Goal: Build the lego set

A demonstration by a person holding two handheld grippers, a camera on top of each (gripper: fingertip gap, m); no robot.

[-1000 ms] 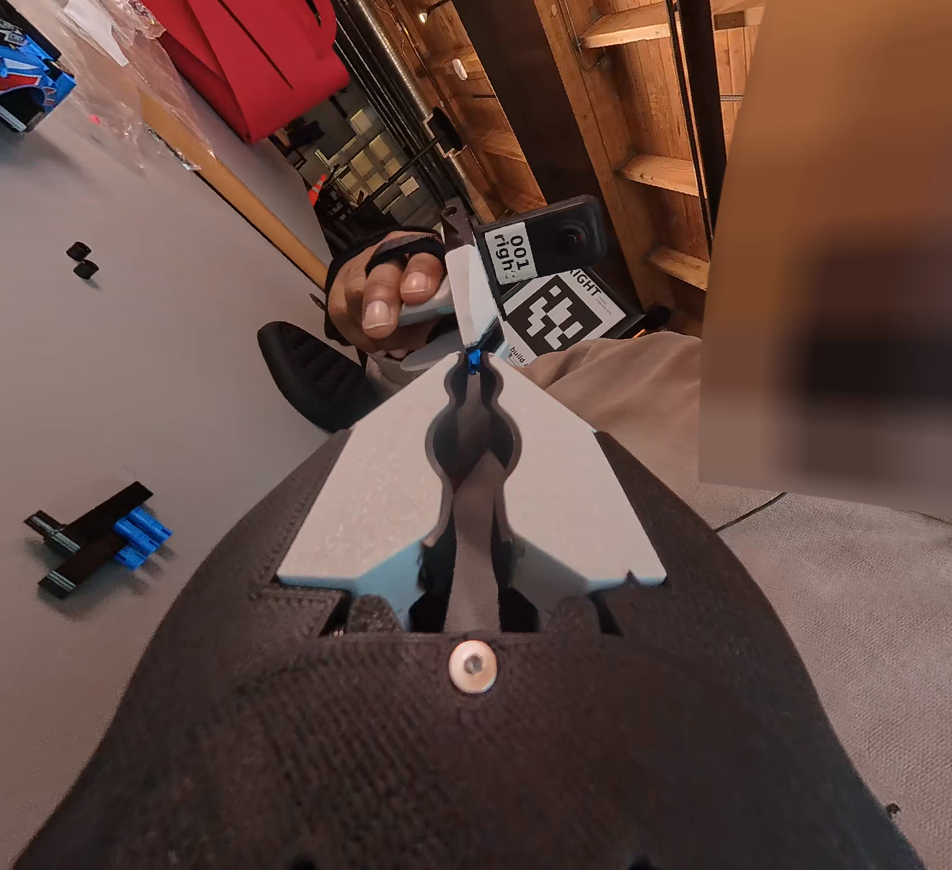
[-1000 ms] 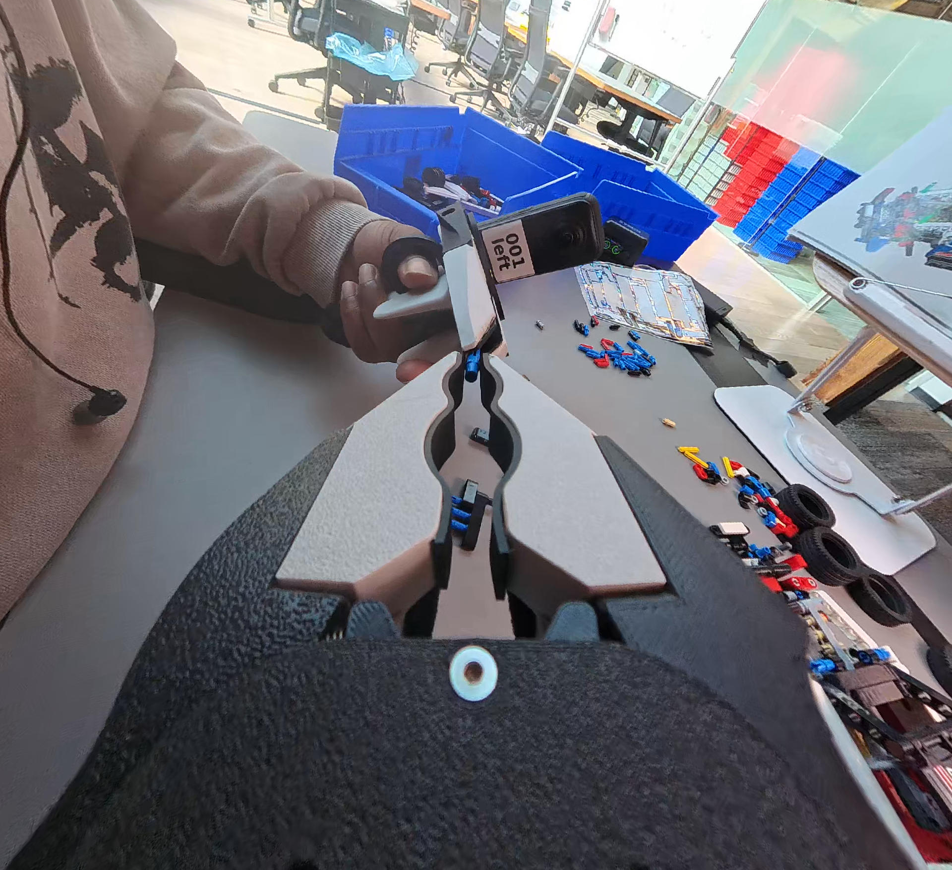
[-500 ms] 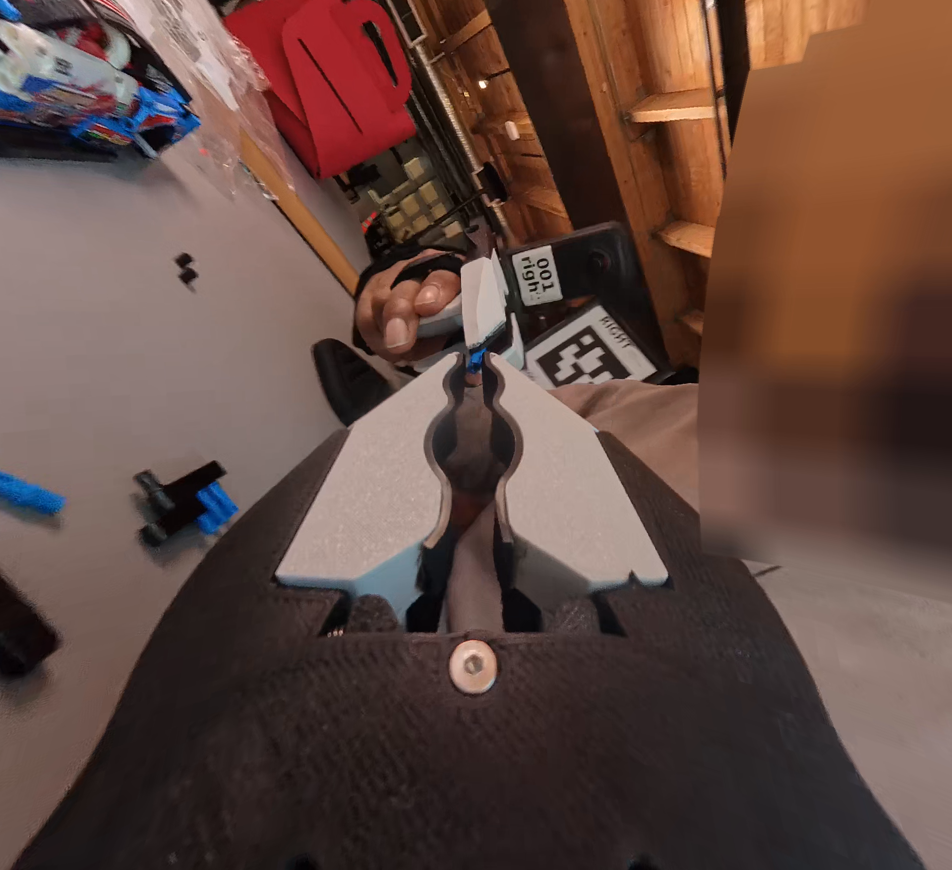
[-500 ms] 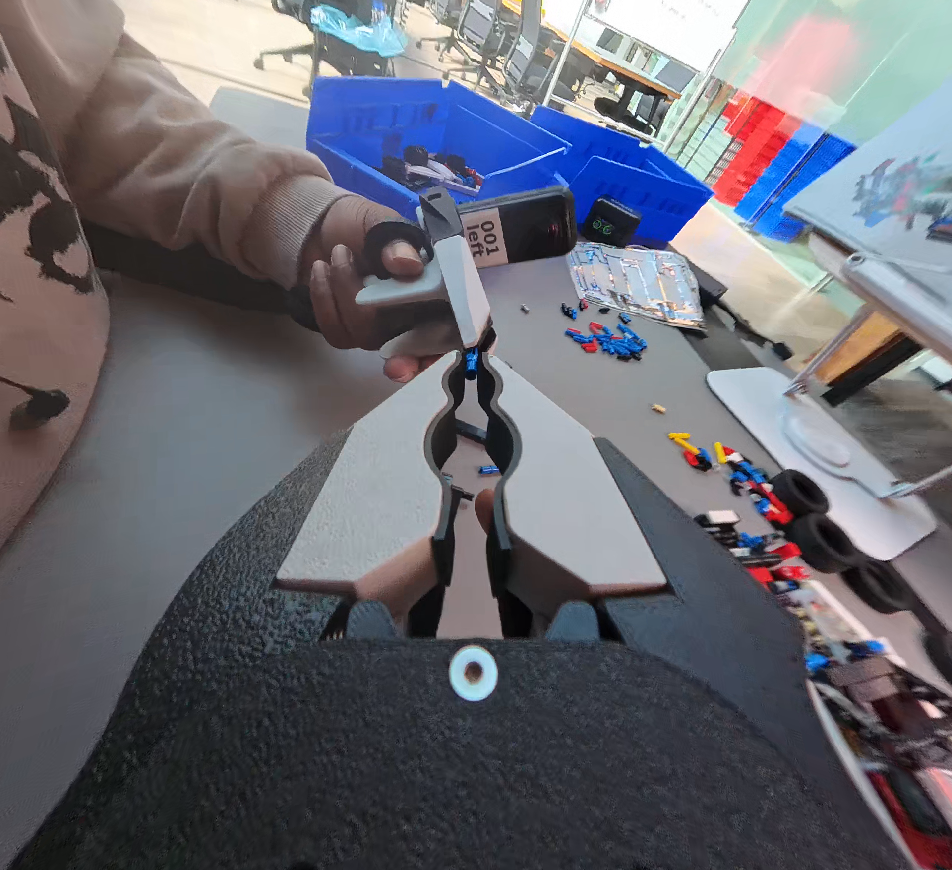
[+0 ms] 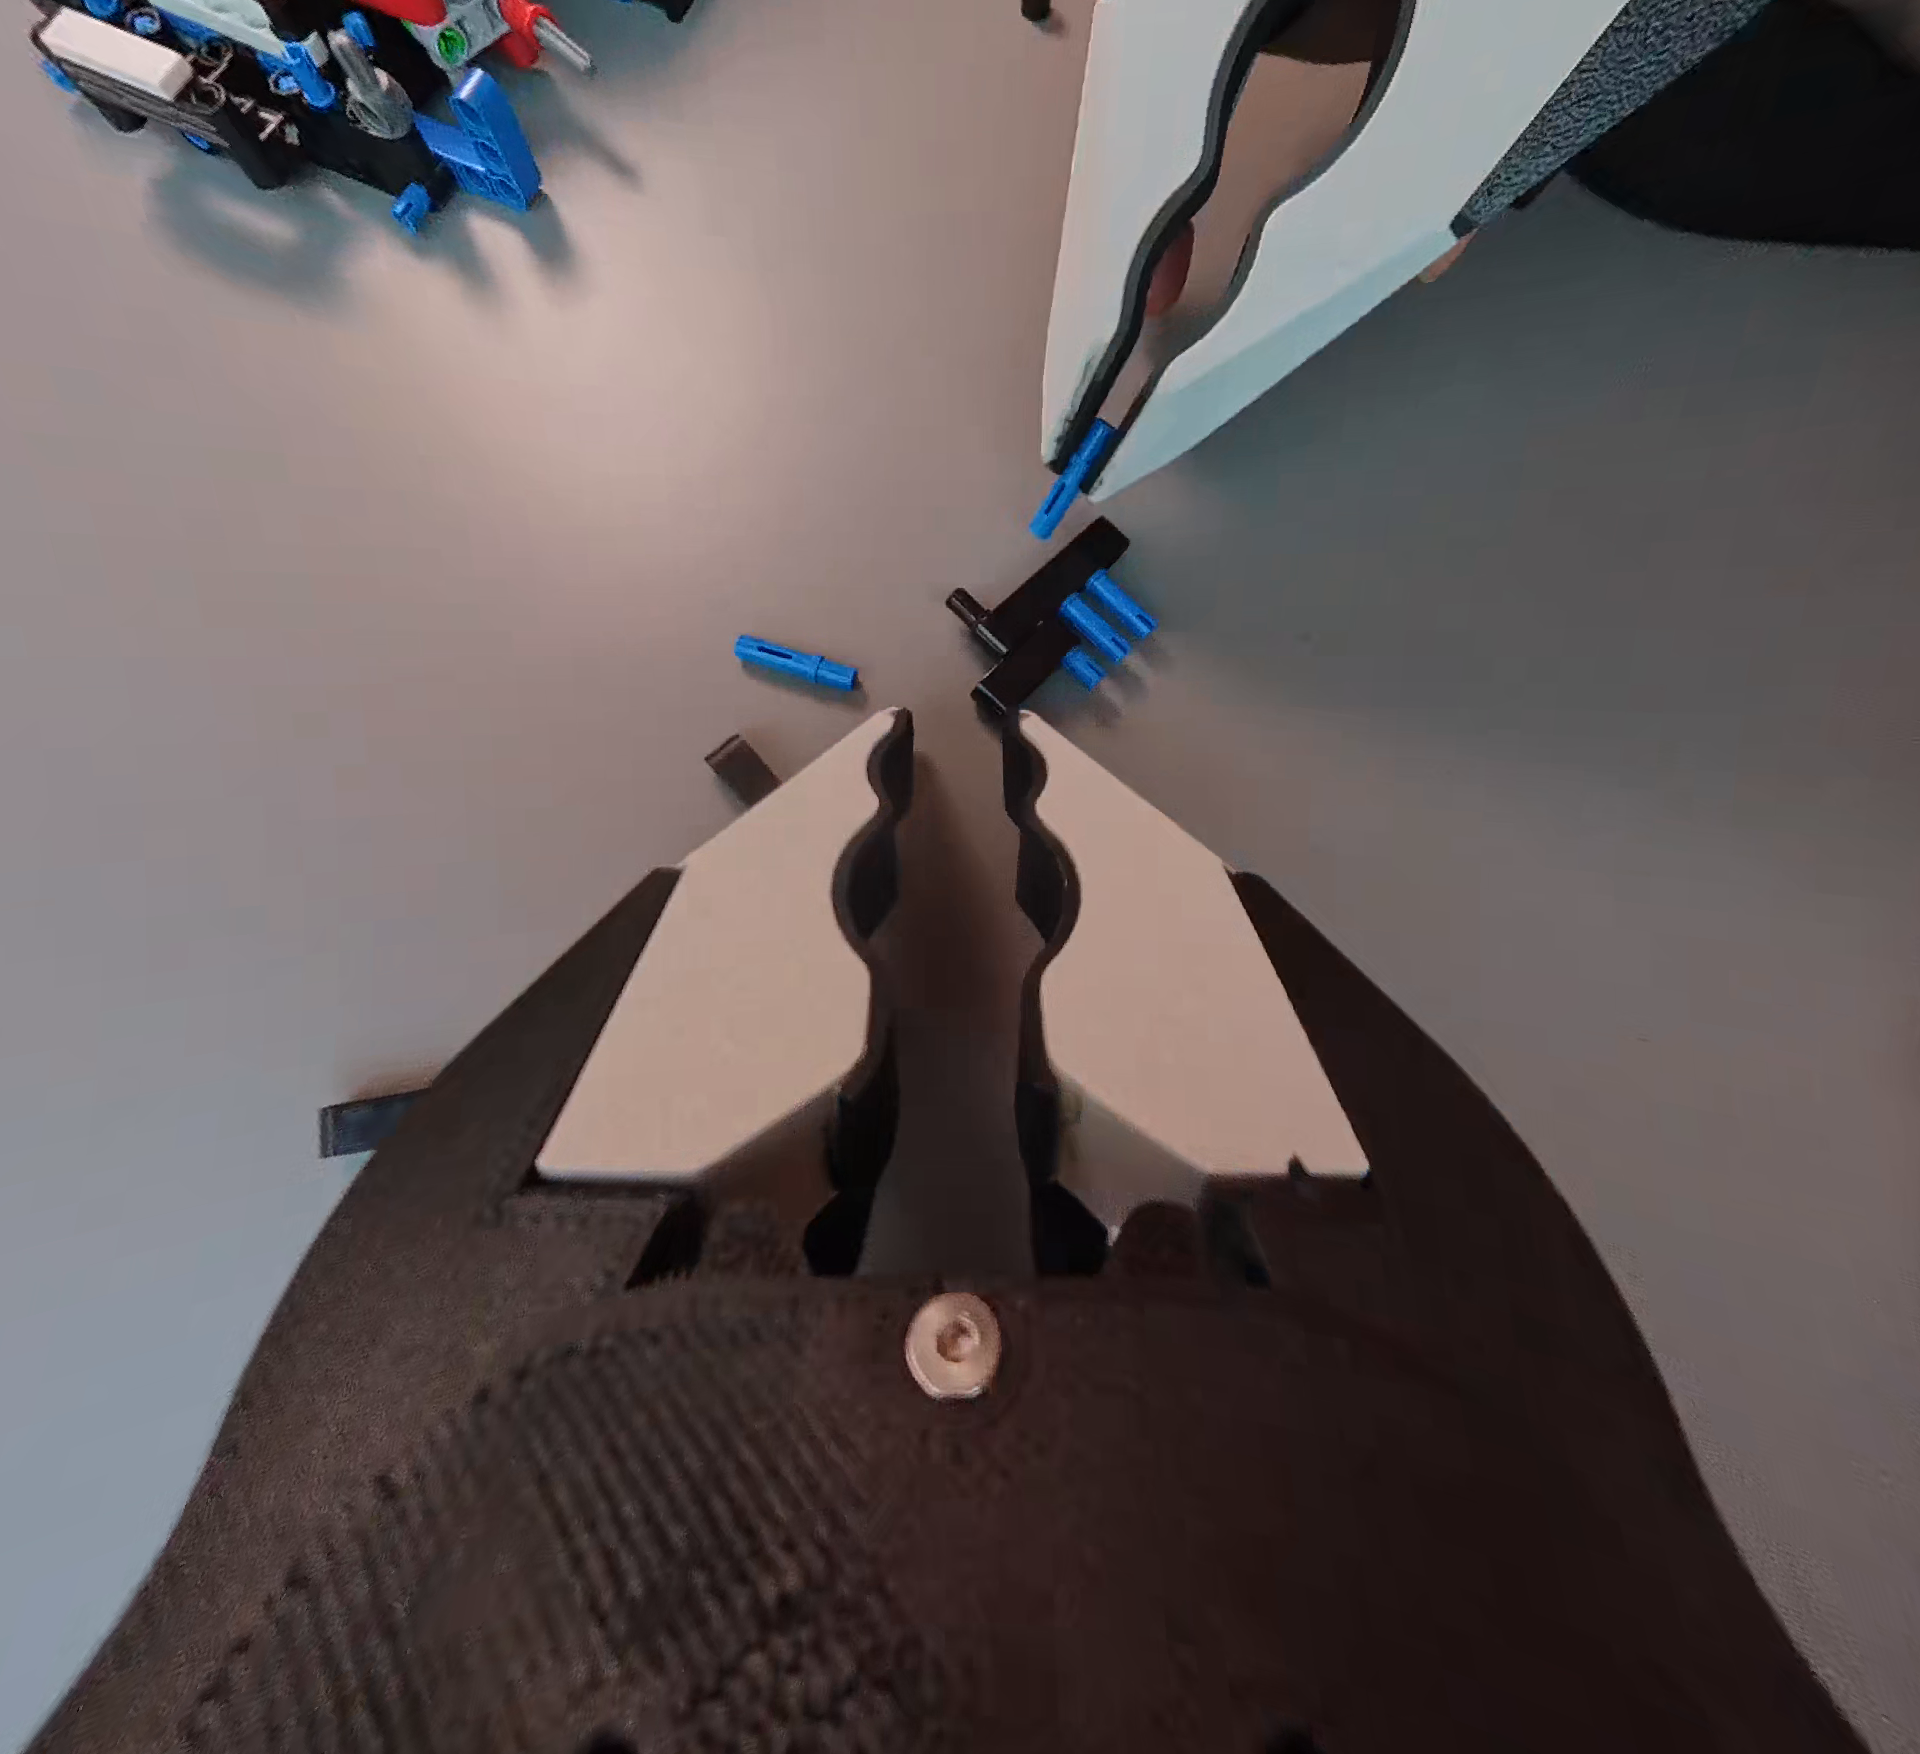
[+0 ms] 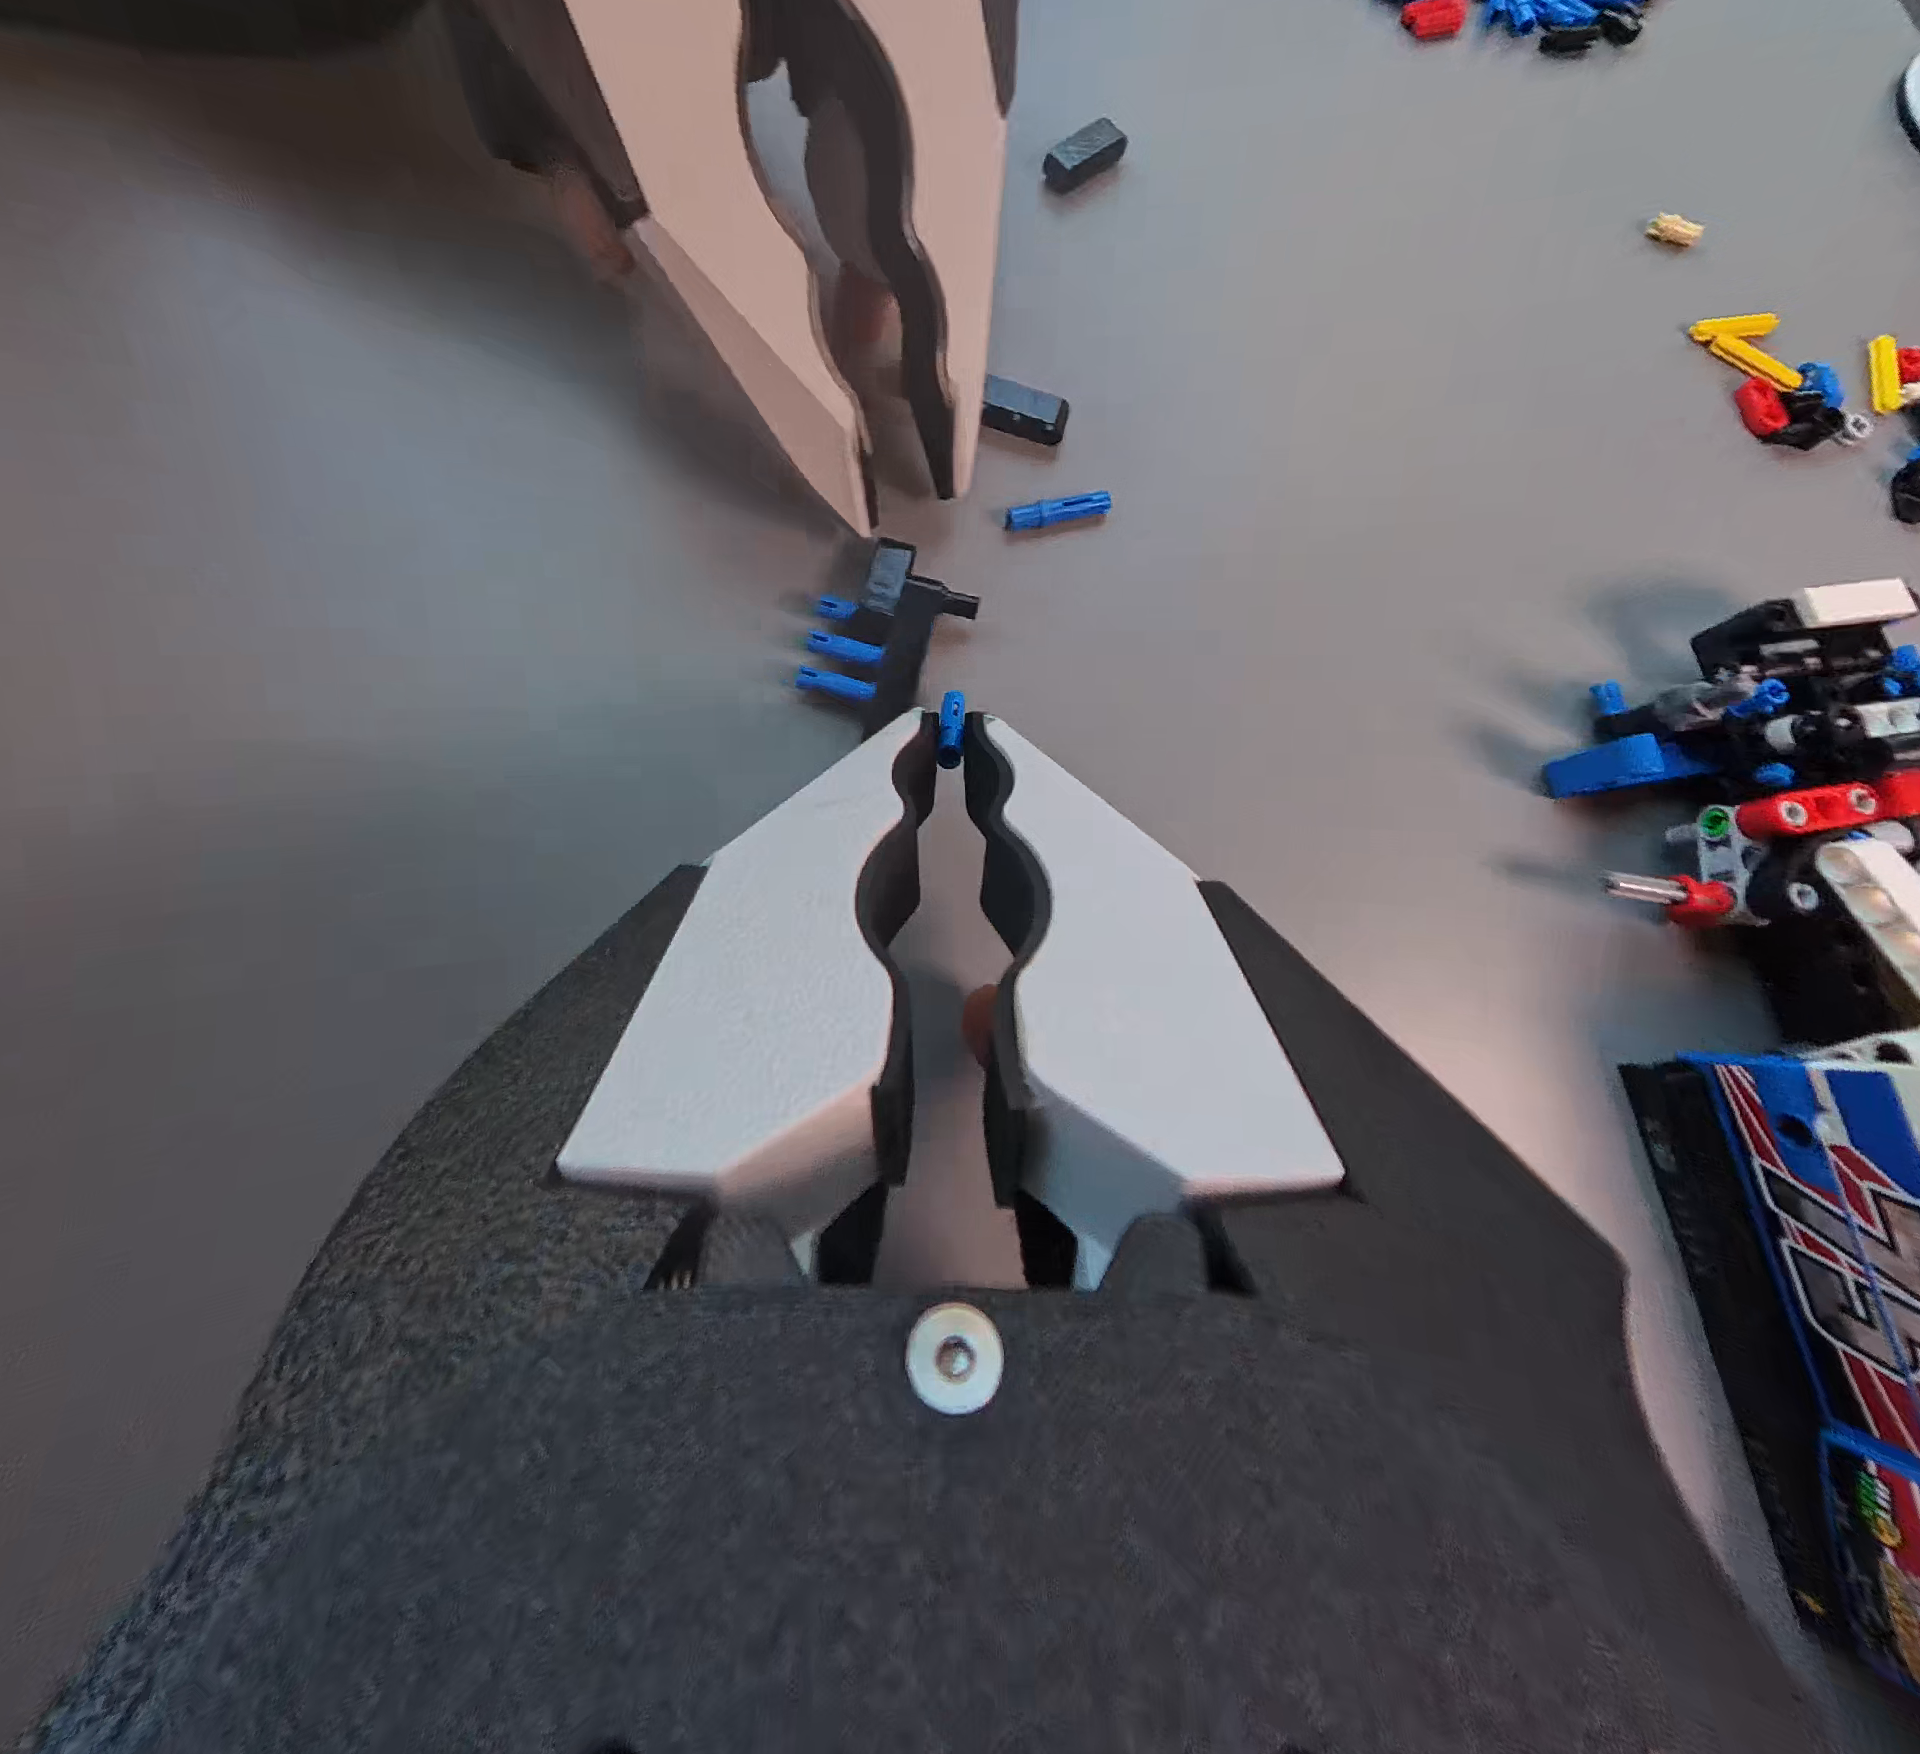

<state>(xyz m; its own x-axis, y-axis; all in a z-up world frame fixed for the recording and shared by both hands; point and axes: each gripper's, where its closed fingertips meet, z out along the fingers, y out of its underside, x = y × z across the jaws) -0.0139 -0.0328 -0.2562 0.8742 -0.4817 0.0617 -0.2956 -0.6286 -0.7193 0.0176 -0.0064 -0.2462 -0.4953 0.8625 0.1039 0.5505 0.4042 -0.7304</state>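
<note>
The right gripper (image 6: pixel 950 717) pinched a blue pin (image 6: pixel 950 725) at its tips, poised just beside the black beam assembly (image 6: pixel 902 624) at 12 o'clock. The left gripper (image 5: pixel 956 717) stood spread and empty, the assembly at its 1 o'clock. The step in hand appeared to be pin insertion; the next move likely required aligning pin with hole while bracing the beam.

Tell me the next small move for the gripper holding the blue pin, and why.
Probably ease the right gripper forward, lining its short blue plastic pin up with the small black beam assembly ahead. The left gripper hangs open over it, so bracing may come first.
</note>
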